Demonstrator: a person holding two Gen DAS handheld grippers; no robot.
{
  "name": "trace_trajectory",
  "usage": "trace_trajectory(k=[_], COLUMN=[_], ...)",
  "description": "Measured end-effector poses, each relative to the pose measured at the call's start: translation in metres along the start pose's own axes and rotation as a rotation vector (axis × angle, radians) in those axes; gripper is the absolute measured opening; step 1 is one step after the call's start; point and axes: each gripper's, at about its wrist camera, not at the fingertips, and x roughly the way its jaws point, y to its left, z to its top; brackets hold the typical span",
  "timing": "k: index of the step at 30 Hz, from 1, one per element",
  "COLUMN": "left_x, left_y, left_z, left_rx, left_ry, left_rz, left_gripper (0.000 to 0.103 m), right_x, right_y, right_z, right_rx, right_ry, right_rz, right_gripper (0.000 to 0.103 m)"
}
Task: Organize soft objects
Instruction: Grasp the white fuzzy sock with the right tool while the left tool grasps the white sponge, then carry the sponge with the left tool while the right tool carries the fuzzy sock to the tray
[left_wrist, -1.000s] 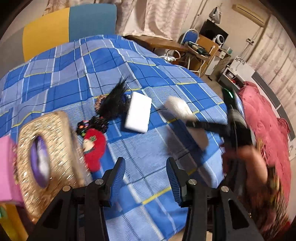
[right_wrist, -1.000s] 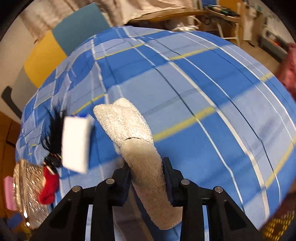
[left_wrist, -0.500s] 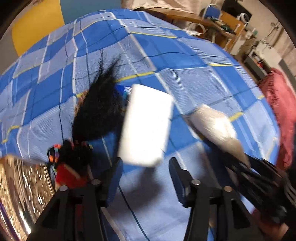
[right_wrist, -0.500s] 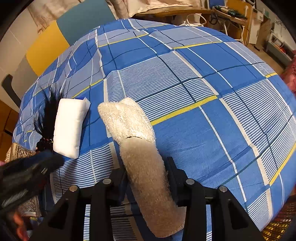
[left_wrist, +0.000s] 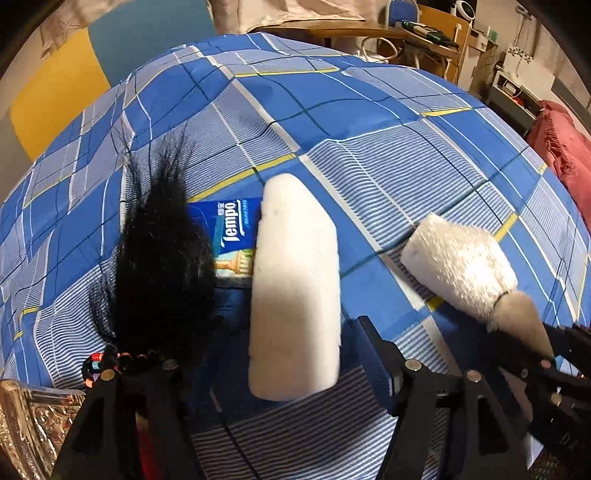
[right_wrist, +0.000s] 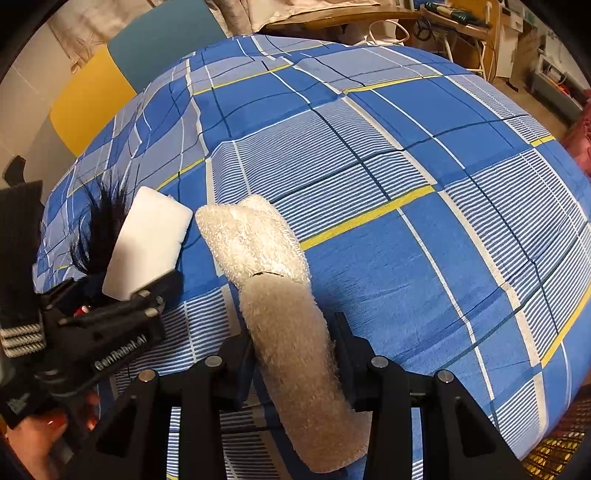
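Left tool (left_wrist: 269, 369), jaws just spread apart, has dropped astride the white sponge (left_wrist: 295, 291) beside the Tempo tissue pack (left_wrist: 232, 236), ready to grasp; right tool (right_wrist: 291, 354) stays clamped on the fuzzy sock (right_wrist: 273, 295).

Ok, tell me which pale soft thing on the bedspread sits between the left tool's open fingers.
The smooth white sponge block, lying against the Tempo tissue pack. The fluffy towel roll sits in the right tool instead.

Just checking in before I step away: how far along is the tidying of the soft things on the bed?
Early, it seems. Nothing looks put away yet. In hand: the right gripper is shut on the fluffy towel, while the left gripper, jaws just opened wide, straddles the white sponge without pinching it. Left on the blue bedcover: the sponge, black feathery piece and tissue pack.
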Motion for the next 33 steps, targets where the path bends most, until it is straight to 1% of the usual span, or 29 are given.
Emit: trace_trajectory(k=[1,2,3,4,6,9,12,15,20,21,24,27,30,33], left_x=[-0.002,-0.003,-0.005,-0.008,-0.016,-0.032,-0.055,-0.072,-0.092,-0.101,-0.122,-0.141,-0.164,-0.182], left_y=[0.003,0.006,0.010,0.015,0.022,0.025,0.020,0.013,0.004,0.004,0.006,0.016,0.033,0.056], left_z=[-0.002,-0.003,-0.002,-0.004,-0.010,-0.021,-0.046,-0.071,-0.116,-0.130,-0.159,-0.180,-0.204,-0.219], left_rx=[-0.016,-0.039,-0.066,-0.097,-0.151,-0.182,-0.200,-0.192,-0.150,-0.128,-0.079,-0.050,-0.030,-0.060], left_ry=[-0.004,-0.004,-0.003,-0.005,-0.016,-0.048,-0.082,-0.090,-0.083,-0.088,-0.122,-0.154,-0.209,-0.247], left_rz=[0.009,-0.003,-0.033,-0.050,-0.060,-0.068,-0.114,-0.177,-0.290,-0.317,-0.356,-0.385,-0.387,-0.391], left_gripper=[0.059,0.045,0.038,0.028,0.026,0.024,0.024,0.023,0.023,0.023,0.023,0.023,0.023,0.023], right_x=[0.000,0.000,0.000,0.000,-0.001,-0.002,-0.004,-0.005,-0.008,-0.009,-0.011,-0.011,-0.008,-0.006], right_y=[-0.001,-0.001,-0.002,-0.002,-0.004,-0.005,-0.004,-0.002,-0.001,0.000,0.002,0.003,0.002,0.001], right_z=[0.000,0.000,0.000,0.001,0.000,-0.001,-0.003,-0.005,-0.009,-0.010,-0.013,-0.014,-0.016,-0.018], right_rx=[0.003,0.005,0.008,0.013,0.023,0.028,0.025,0.014,0.028,0.028,0.030,0.032,0.051,0.065], right_ry=[0.000,-0.001,-0.004,-0.005,-0.010,-0.013,-0.013,-0.020,-0.023,-0.023,-0.033,-0.036,-0.026,-0.021], right_rz=[0.002,0.003,0.005,0.010,0.017,0.034,0.044,0.041,0.099,0.112,0.134,0.147,0.164,0.168], right_gripper=[0.040,0.039,0.038,0.037,0.037,0.036,0.035,0.034,0.032,0.031,0.031,0.031,0.031,0.031])
